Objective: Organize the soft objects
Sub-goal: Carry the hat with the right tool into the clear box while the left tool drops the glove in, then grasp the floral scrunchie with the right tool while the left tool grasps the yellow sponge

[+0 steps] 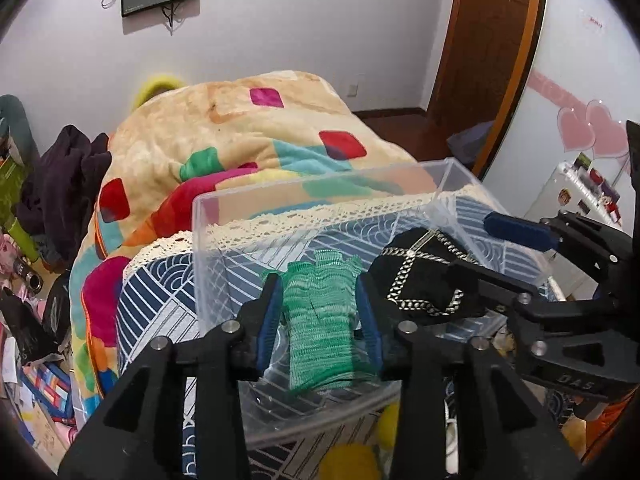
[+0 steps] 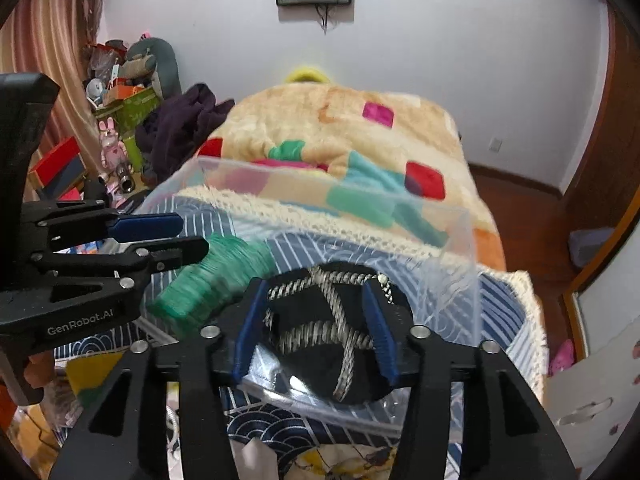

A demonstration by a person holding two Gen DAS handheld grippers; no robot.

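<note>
Evidently both soft items are being brought into the clear bin [image 1: 224, 216]: a green mesh roll [image 1: 320, 320] is being clamped by the left gripper [image 1: 320, 320], a black chain-trimmed bundle [image 2: 316, 332] by the right gripper [image 2: 316, 332]. Release is being awaited. Bin walls are crowding both jaws; room is being left ahead.

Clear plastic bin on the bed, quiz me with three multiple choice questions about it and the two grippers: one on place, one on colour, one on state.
1. Which gripper has the green knit roll?
A left B right C neither
2. What colour trim crosses the black item?
A red B silver C yellow
3. What is the right gripper doing?
A hanging open and bare B shut on the black item C out of view

Answers: 1 A, the left gripper clamps it over the clear bin. 2 B, silvery braid. 3 B, both pads press the cloth.
</note>
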